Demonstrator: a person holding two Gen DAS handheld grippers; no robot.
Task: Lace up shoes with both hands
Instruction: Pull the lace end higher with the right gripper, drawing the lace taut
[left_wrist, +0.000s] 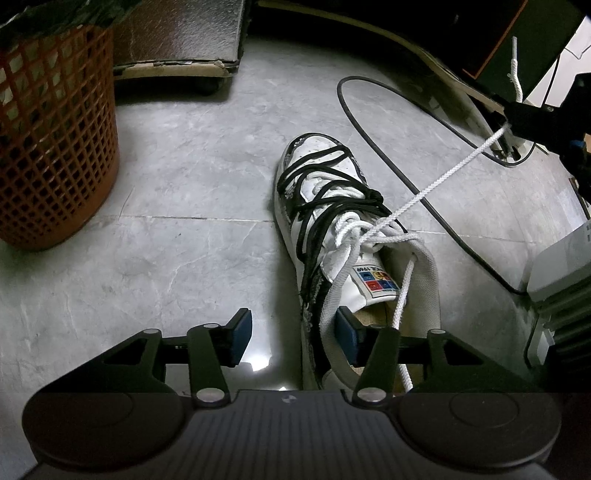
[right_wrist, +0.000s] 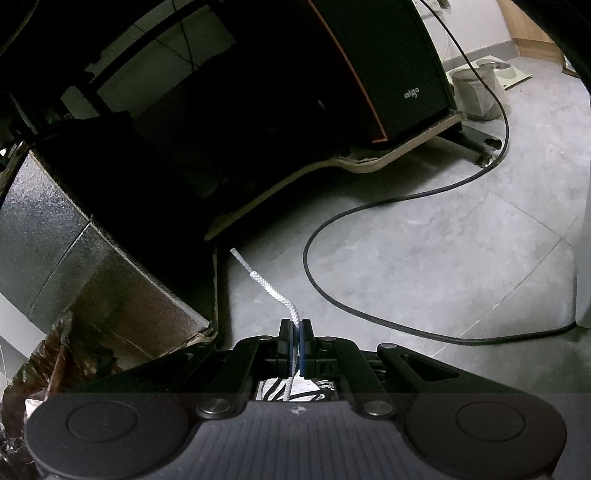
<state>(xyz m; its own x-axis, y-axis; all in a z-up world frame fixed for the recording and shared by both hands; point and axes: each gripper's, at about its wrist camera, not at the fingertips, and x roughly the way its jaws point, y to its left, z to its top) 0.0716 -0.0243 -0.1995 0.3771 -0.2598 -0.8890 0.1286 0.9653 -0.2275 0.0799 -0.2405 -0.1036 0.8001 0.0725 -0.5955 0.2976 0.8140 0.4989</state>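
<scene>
Most eyelets of the white low-top sneaker (left_wrist: 332, 229), centre frame, look threaded. Right gripper (right_wrist: 295, 332) clenches the white braided lace (right_wrist: 286, 301), pulled taut; left gripper (left_wrist: 293, 332) released; knot remains.

White shoe (left_wrist: 332, 221), taut white lace (left_wrist: 443, 173)

On the left the grey floor (left_wrist: 166, 192) is bare between the orange basket (left_wrist: 55, 147) at far left and the shoe (left_wrist: 332, 221). To the right, a tight white lace (left_wrist: 443, 173) crosses above the floor and a black cable (left_wrist: 388, 147) loops there, blocking passage
</scene>
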